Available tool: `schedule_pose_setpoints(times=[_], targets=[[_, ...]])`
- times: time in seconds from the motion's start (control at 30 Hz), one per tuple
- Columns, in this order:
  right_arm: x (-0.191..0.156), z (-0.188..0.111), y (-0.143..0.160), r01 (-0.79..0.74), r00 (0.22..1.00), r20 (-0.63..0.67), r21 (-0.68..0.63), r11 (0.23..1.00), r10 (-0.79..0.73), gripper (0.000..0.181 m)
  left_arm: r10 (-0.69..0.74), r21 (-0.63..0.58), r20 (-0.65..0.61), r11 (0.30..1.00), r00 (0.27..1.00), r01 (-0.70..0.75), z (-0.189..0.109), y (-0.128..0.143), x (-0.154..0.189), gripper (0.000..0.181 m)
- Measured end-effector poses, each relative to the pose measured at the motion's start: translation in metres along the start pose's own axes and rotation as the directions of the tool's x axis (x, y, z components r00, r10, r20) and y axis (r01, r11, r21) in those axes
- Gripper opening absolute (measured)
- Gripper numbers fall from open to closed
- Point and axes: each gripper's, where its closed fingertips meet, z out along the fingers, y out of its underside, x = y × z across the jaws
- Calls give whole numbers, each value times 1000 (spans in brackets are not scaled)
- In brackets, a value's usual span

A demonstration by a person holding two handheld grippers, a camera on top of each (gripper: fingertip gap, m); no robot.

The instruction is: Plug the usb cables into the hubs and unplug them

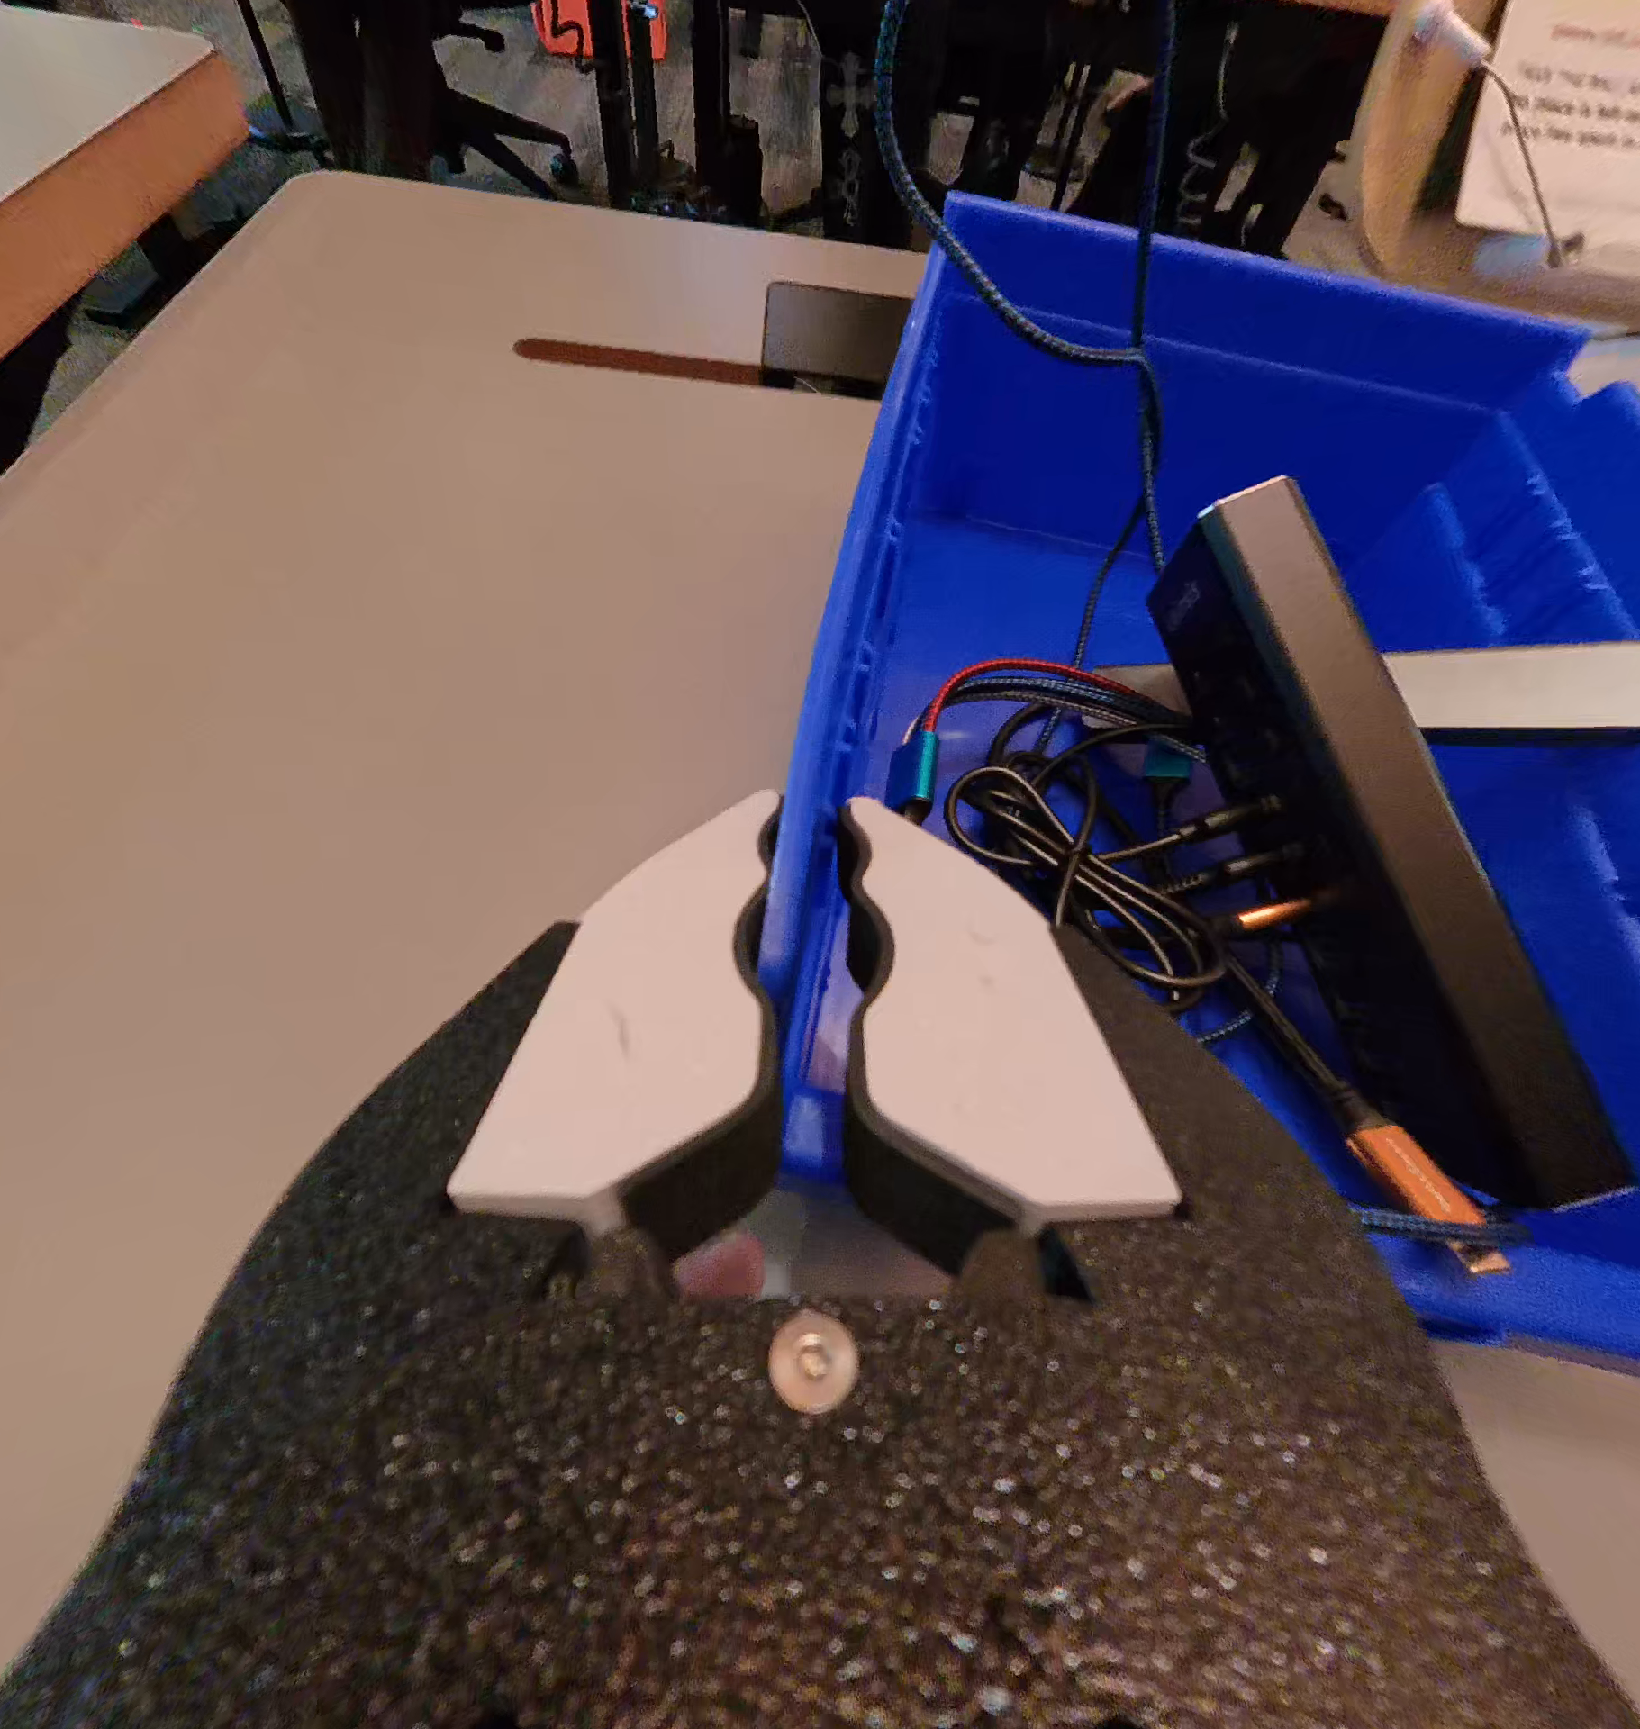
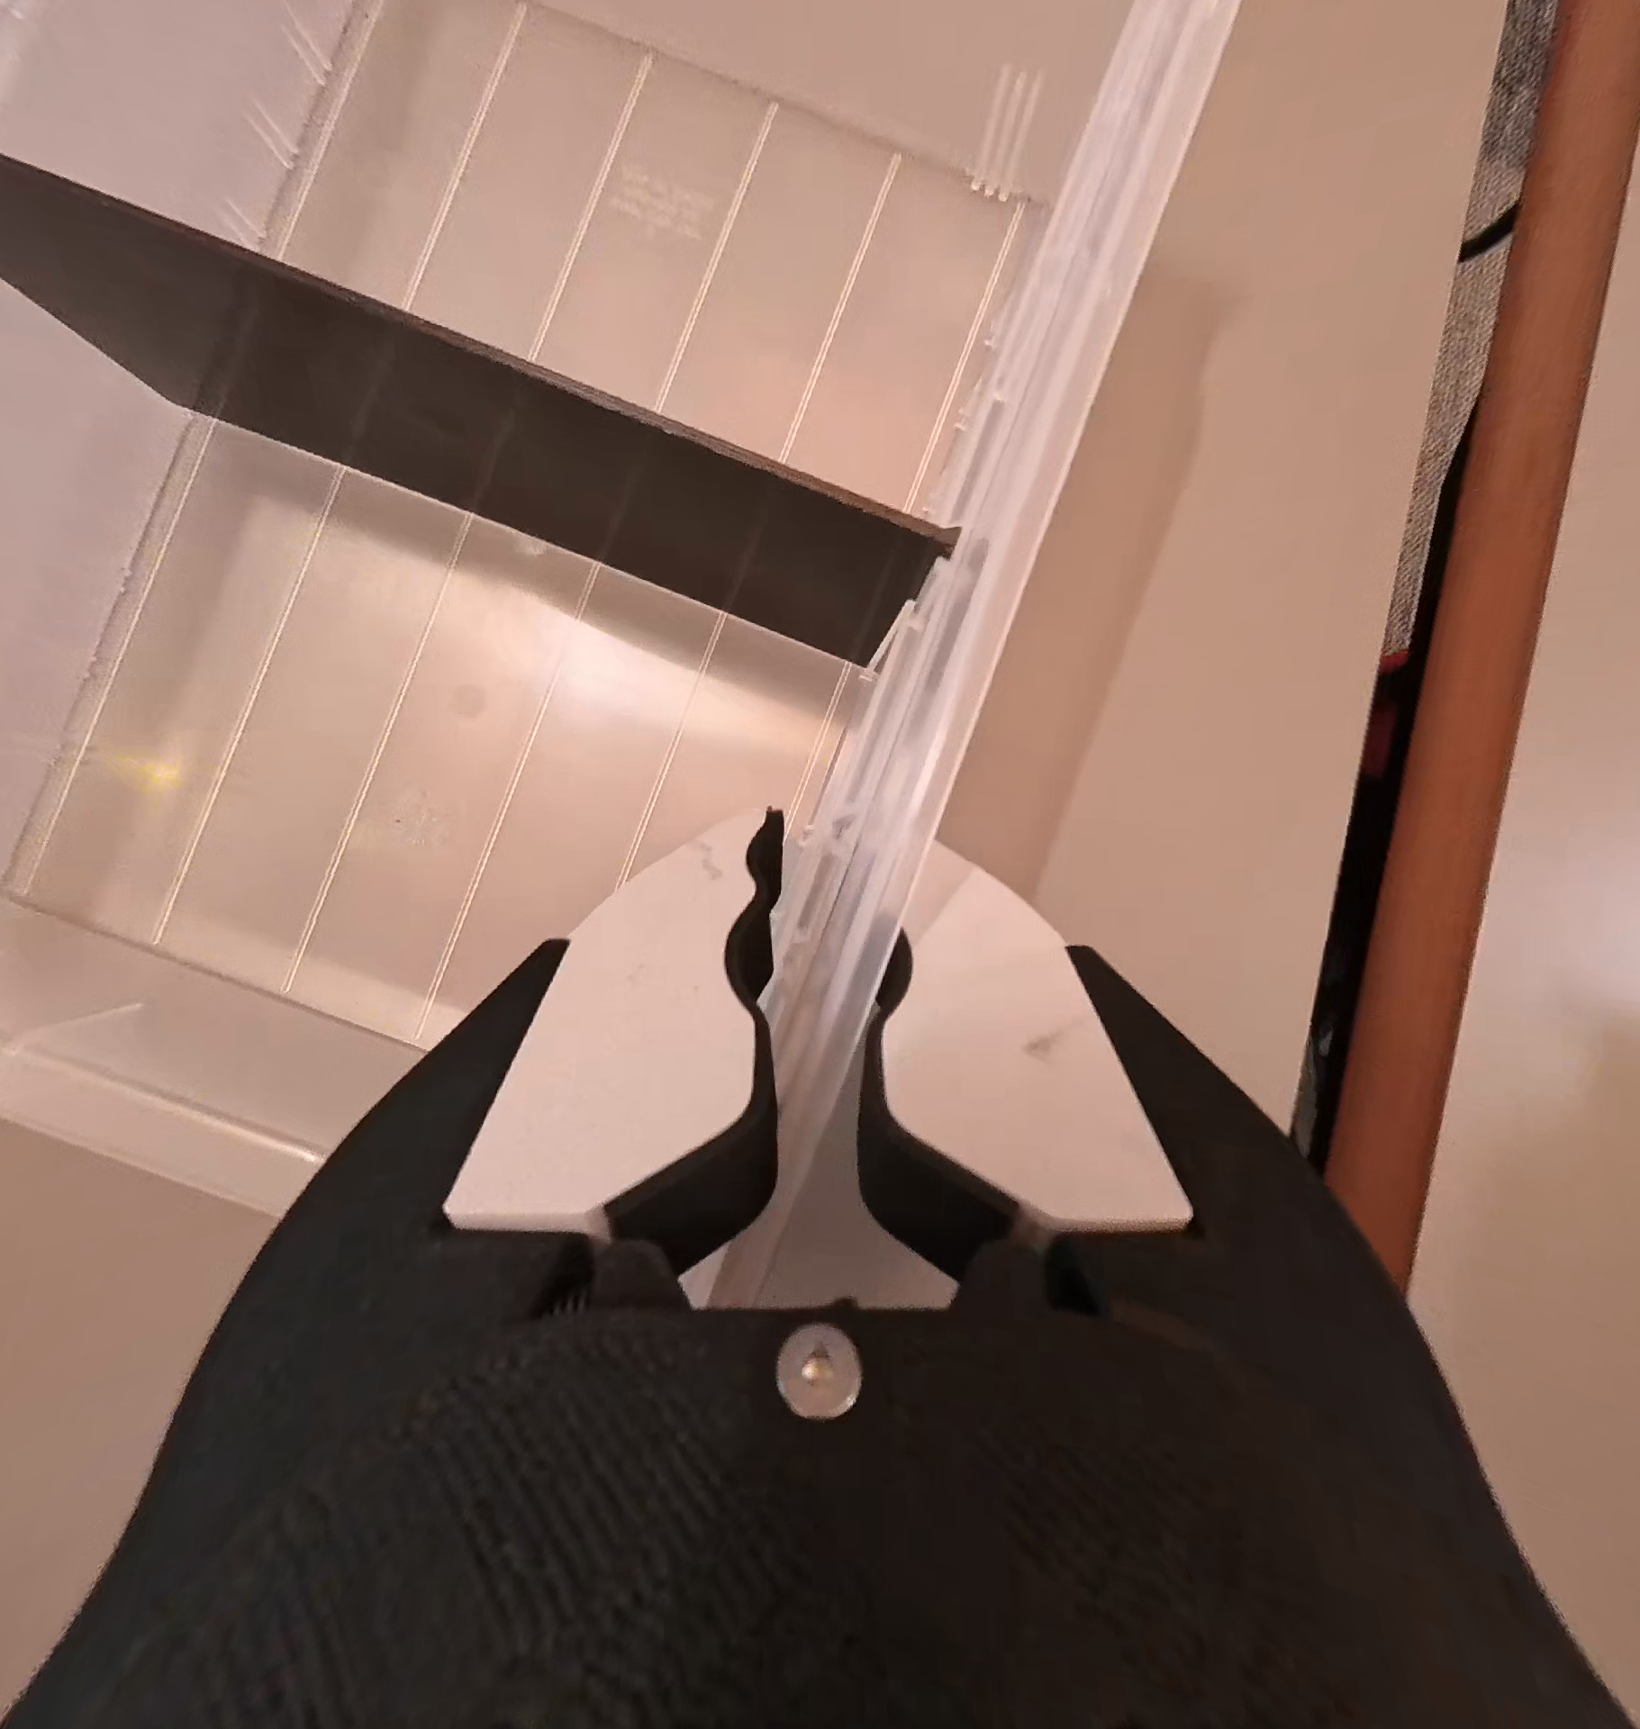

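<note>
- Black tool bodies with pale fingers fill the near part of both views.
- Left tool (image 1: 808,842) straddles the left wall of a blue bin (image 1: 1265,309): one finger (image 1: 629,1010) is outside over the desk (image 1: 376,655), the other inside, and the jaws are clenched on that wall.
- Hub (image 1: 1415,842), a long dark bar, leans tilted inside the bin, its far end raised and its near end down by the bin's near wall.
- Several dark plugs (image 1: 1237,861) stick into the hub's left face, one of them with an orange glint.
- Black cable (image 1: 1078,870) lies coiled on the bin floor just left of the hub.
- Teal plugs (image 1: 919,762) on red and blue braided leads lie loose at the bin's left wall, touching nothing but the floor as far as can be told.
- Orange plug (image 1: 1405,1184) lies loose at the near end of the hub.
- Blue braided cable (image 1: 984,281) comes down from above the bin's far wall toward the hub.
- Grey bar (image 1: 1536,683) lies flat behind the hub, to its right.
- Right tool (image 2: 830,898) is clenched on the right wall of a clear bin (image 2: 1059,421), with a finger on each side.
- Dark panel (image 2: 479,440) shows through the clear bin's ribbed floor.
- Wooden desk edge (image 2: 1499,655) runs along the right of that view.
</note>
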Motion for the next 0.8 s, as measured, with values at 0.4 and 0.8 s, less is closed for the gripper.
schedule_pose_setpoints(times=[0.4, 0.8], targets=[[13, -91, -22, 108, 937, -348, 345, 932, 20, 66, -11, -24, 83, 1000, 996, 13, 58, -30, -24, 12], [-187, -97, -12, 248, 949, 12, 588, 770, -314, 78, 206, -187, 222, 968, 953, -165, 27, -75, -19, 50]])
